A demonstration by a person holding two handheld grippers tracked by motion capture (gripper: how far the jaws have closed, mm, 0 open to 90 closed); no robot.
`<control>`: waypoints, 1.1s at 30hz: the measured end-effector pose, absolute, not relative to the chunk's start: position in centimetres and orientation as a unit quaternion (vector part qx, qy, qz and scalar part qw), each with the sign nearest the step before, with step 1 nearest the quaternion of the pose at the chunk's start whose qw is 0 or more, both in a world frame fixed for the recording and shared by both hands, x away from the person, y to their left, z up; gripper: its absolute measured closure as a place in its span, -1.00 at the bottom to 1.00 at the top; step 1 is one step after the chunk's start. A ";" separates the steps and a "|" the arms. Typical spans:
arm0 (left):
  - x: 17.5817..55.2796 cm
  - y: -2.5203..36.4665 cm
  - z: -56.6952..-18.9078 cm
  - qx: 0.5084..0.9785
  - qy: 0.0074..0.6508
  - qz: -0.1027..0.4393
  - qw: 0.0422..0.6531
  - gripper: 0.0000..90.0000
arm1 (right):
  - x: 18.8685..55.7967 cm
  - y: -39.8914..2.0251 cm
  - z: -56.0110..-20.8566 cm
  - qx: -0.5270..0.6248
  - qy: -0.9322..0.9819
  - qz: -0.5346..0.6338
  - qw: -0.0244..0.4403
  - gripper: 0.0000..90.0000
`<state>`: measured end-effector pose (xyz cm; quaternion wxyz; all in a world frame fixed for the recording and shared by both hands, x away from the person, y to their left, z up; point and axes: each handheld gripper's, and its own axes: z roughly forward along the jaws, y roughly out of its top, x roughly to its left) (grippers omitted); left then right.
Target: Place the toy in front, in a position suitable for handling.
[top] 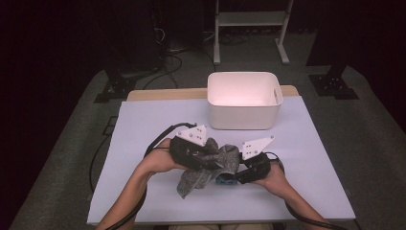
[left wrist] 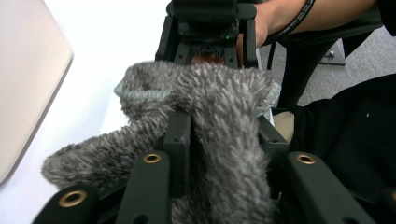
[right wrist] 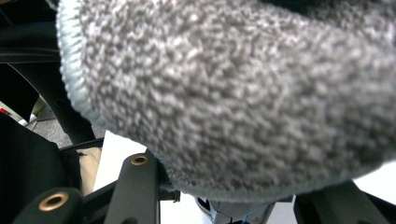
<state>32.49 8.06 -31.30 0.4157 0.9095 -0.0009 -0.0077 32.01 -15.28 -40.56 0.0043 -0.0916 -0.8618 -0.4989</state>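
A: What did the left gripper (top: 210, 160) have between its jaws?

B: A fold of the grey cloth (left wrist: 219, 121). In the left gripper view the fleece ran down between the two black jaws, and they appeared closed on it, though not tightly.

A: And the right gripper (top: 234, 173)?

B: Its own view showed the cloth (right wrist: 233, 93) draped right across the camera, hiding the jaw tips. Whether they pinched it could not be told.

A: Where was the cloth itself?

B: Bunched between the two grippers, just above the white mat (top: 143, 129) at the near middle, one corner hanging down to touch it. A small blue thing (top: 225, 181) lay under it, too hidden to name. The white bin (top: 244, 120) stood well behind.

A: How would it handle?

B: Probably light, limp and fluffy: no risk of breaking, but it sagged and slid wherever unsupported. The stitched hem seemed the firmest place to hold, since thick pile could slip from a loose pinch.
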 end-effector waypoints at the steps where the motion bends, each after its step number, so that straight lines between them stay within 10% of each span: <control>1: 32.5 7.8 -31.2 0.910 -0.002 -0.007 0.414 0.36 | 32.0 -15.2 -40.5 -0.092 -0.862 -0.498 0.004 0.24; 13: 32.3 5.9 -31.1 0.917 -0.012 0.007 0.399 0.14 | 31.8 -14.8 -40.5 -0.087 -0.865 -0.494 -0.003 0.24; 22: 32.1 6.7 -30.5 0.917 -0.017 0.006 0.399 0.70 | 31.6 -14.7 -40.4 -0.081 -0.868 -0.490 -0.010 0.25; 33: 32.3 10.5 -31.7 0.914 0.013 0.006 0.406 0.81 | 31.6 -14.9 -40.4 -0.084 -0.867 -0.491 -0.008 0.25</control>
